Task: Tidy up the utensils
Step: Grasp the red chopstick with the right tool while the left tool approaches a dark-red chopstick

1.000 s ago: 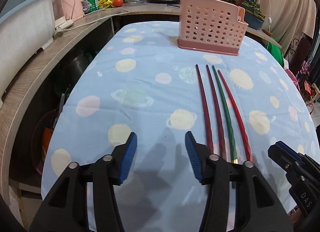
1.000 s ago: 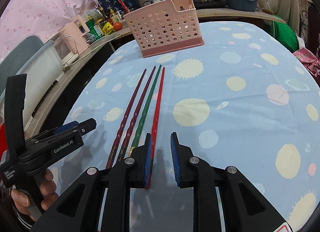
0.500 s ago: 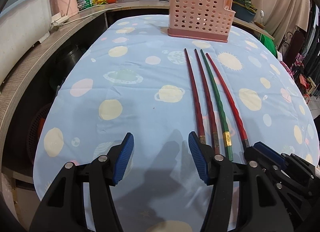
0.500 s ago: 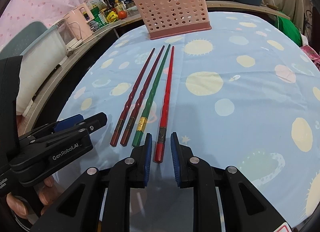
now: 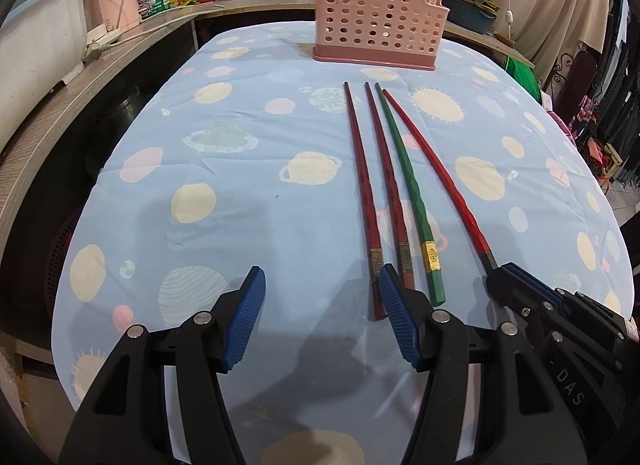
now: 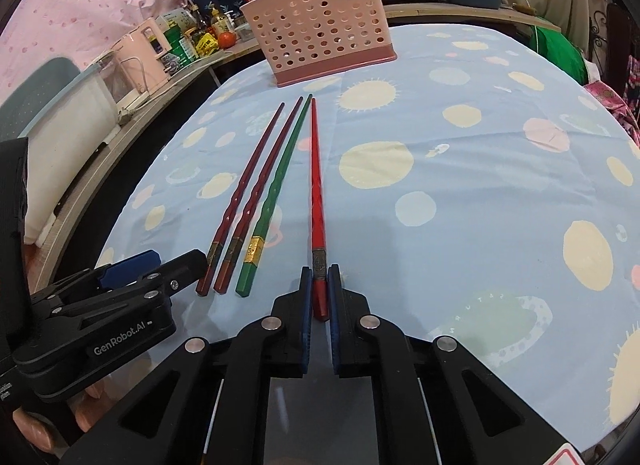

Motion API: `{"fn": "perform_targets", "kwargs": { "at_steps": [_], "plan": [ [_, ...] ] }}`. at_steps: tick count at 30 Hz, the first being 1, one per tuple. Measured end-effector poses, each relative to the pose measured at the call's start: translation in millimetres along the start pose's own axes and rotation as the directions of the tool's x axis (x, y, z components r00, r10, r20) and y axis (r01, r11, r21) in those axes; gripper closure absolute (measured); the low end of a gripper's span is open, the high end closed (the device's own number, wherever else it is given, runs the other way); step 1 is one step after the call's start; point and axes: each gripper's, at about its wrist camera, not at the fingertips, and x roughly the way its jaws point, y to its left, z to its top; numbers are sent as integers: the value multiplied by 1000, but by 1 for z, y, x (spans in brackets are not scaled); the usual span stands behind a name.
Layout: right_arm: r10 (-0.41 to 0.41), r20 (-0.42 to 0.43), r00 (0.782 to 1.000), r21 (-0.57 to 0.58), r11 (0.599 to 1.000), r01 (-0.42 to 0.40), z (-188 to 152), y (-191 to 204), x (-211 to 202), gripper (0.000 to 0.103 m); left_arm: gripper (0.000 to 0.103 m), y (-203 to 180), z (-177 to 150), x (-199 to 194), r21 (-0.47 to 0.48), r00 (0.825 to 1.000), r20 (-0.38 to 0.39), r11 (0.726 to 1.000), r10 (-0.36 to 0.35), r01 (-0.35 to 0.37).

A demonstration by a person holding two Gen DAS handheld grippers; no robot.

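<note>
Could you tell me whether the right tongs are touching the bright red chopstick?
Touching. The right wrist view shows the right tongs closed on the butt end of the bright red chopstick, both blue pads pressed against its sides.

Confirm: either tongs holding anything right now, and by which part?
Right tongs are shut on the bright red chopstick, gripping its thick butt end below the metal band. Left tongs are open, holding nothing.

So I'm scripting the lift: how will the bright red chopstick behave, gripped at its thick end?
Held at its butt by the right hand-held gripper, the red chopstick looks straight and rigid, so probably no droop. Long and thin, its far tip may swing. The glossy finish could let it pivot between the pads.
</note>
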Motion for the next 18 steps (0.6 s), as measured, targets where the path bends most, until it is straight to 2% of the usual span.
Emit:
{"fn": "perform_targets", "kwargs": {
  "at_steps": [15,18],
  "plan": [
    [6,2,1000,3,1000,-6,-1,-1,0,96,47,-8,-2,6,31,1000,-1,999,20,-20],
    [7,3,1000,3,1000,-7,-1,-1,-1,96,51,-9,-3,6,37,1000,4,999,29,-29]
  ]
}}
